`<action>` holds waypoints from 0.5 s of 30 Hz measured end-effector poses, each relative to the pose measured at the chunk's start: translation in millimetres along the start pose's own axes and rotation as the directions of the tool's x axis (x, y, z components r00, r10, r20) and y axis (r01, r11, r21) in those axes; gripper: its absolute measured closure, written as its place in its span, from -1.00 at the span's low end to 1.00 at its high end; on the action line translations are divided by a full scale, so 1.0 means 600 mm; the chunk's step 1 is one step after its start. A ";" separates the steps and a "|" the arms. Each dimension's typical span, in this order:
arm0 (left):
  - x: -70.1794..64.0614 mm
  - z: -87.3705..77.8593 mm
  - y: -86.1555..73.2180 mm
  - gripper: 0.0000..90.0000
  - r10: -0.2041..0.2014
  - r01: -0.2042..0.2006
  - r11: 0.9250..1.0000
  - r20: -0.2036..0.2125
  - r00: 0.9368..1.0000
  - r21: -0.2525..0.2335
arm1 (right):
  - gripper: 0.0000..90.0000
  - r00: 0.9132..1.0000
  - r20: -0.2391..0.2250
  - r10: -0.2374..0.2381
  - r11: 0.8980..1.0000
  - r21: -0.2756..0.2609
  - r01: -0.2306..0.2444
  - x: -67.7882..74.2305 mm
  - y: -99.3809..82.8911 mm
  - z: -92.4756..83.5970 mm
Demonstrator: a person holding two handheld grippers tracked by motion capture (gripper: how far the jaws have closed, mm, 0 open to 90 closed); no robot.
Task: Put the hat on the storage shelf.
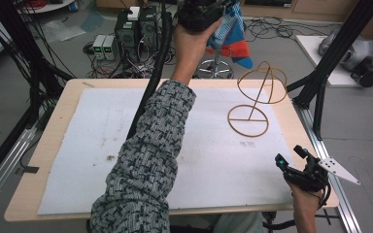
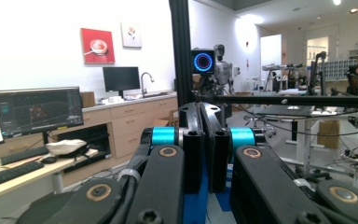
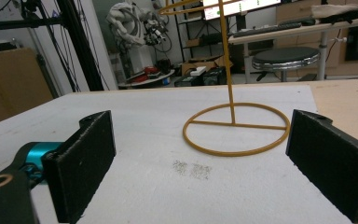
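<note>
A person's left hand holds my left gripper (image 1: 200, 13) high beyond the table's far edge. In the left gripper view its jaws (image 2: 204, 140) are pressed together, with blue fabric (image 2: 196, 205) showing just under them. A blue, white and orange cloth (image 1: 229, 30) hangs from that gripper in the high view. My right gripper (image 1: 291, 156) rests low at the table's front right corner, wide open with nothing between its pads (image 3: 86, 158). It faces a gold wire stand (image 1: 252, 104) with a ring base (image 3: 237, 129) and an upright stem.
A white mat (image 1: 97, 141) covers most of the wooden table (image 1: 60, 104). A stool (image 1: 216, 68) stands behind the far edge, below the cloth. Black frame posts (image 1: 320, 73) rise at the right, and cables and boxes (image 1: 126, 34) lie on the floor behind.
</note>
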State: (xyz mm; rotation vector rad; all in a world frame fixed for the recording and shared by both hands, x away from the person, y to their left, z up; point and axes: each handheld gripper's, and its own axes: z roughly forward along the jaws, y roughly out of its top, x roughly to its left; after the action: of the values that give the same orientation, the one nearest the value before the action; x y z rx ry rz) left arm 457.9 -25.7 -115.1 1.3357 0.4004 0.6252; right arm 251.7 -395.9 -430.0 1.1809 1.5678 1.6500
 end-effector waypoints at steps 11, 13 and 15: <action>-0.030 0.043 0.006 0.95 -0.013 0.014 1.000 0.036 0.999 -0.019 | -0.84 1.000 0.010 0.000 1.000 0.003 0.000 -0.004 -0.001 -0.013; -0.035 0.051 0.005 0.95 -0.016 0.017 1.000 0.043 0.999 -0.018 | -0.84 1.000 0.015 -0.006 1.000 0.003 0.006 -0.006 -0.001 -0.016; -0.041 0.060 0.003 0.95 -0.015 0.016 1.000 0.053 0.998 -0.016 | -0.84 1.000 0.021 0.004 1.000 -0.006 -0.004 -0.009 -0.001 -0.024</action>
State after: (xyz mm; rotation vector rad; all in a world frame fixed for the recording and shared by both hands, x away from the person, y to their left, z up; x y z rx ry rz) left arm 460.1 -68.6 -107.8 1.3300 0.3618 0.5778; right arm 241.3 -407.0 -430.8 1.1953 1.5481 1.6384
